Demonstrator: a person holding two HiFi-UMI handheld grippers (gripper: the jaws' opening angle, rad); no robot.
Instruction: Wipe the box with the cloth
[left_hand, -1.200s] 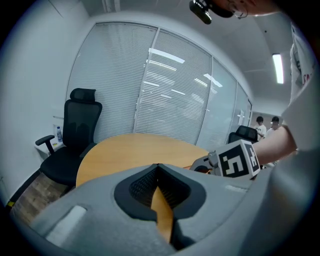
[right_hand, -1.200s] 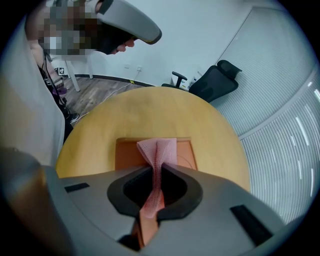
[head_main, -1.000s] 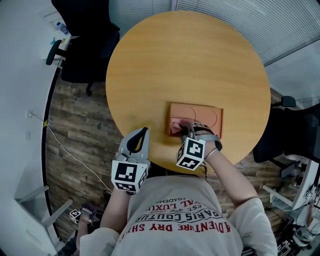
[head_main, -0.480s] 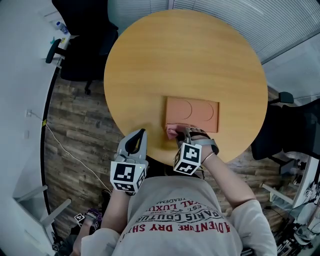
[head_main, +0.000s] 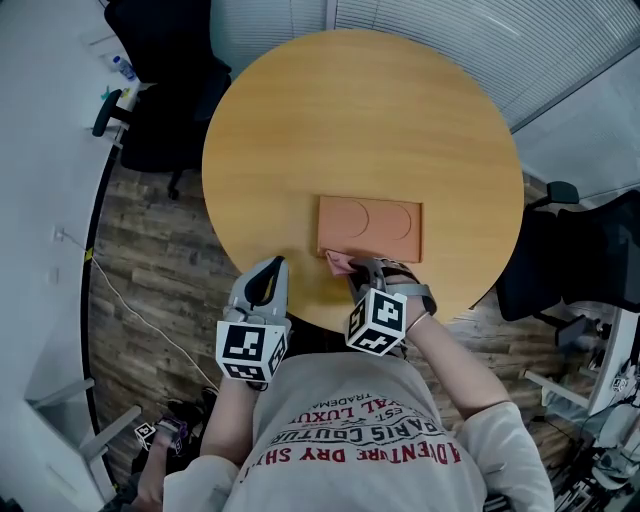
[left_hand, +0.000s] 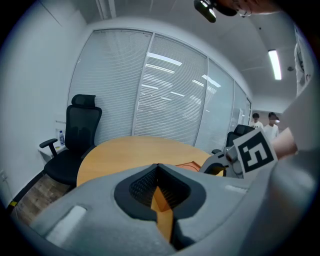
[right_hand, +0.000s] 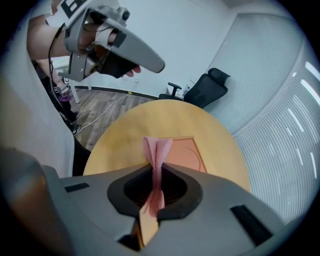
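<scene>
Head view: the cloth (head_main: 337, 262) is clamped in the right gripper (head_main: 352, 270) at the near edge of the box (head_main: 370, 226) on the surface (head_main: 300, 130). The left gripper (head_main: 267, 272) is held with jaws together, empty. Wiping is judged mid-stroke or nearly finished, since the box's top lies uncovered.

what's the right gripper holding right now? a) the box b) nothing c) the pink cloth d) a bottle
c: the right gripper view shows the right gripper shut on the pink cloth, which sticks up out of it in front of the box.
</scene>
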